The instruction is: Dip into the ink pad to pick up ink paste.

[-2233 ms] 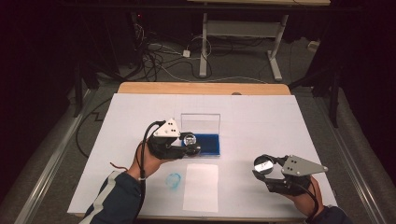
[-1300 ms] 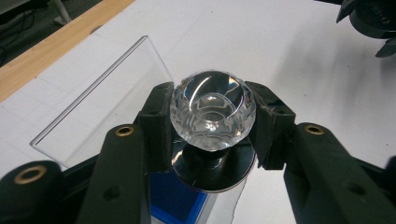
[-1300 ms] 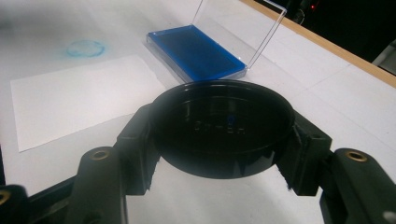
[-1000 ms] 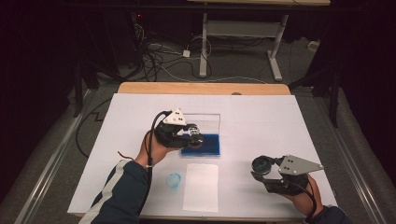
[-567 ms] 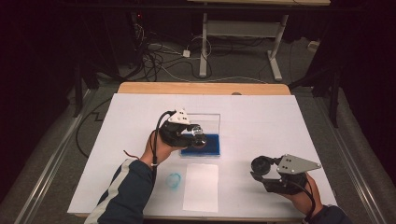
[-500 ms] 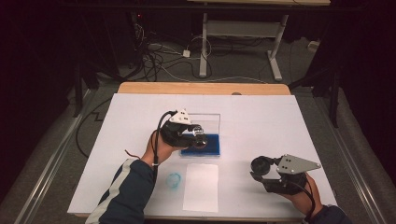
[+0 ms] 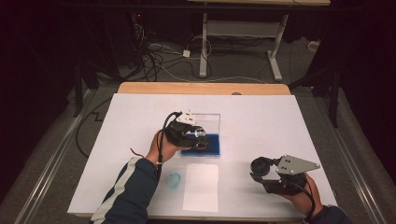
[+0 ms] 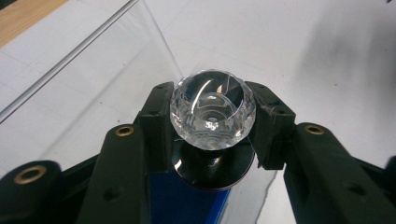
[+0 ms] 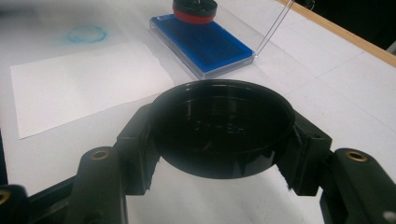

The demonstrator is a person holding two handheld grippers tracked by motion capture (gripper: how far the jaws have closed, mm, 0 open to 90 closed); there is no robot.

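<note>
1. White-covered counter (image 7: 261,121), cables on the floor behind.
2. Left gripper (image 7: 198,136) fingers clamped on a clear-knobbed stamp (image 8: 212,112), over the blue ink pad (image 7: 205,144).
3. Right gripper (image 7: 259,168) fingers gripping a black cap (image 9: 222,123), near the paper sheet (image 7: 201,186).

Ink pad (image 7: 205,142) at the table's (image 7: 261,112) centre, with the stamp (image 7: 201,137) on it; paper sheet (image 7: 201,185) lies nearer the person, ring mark (image 7: 174,180) just left of it; cap (image 7: 259,166) sits well right.
</note>
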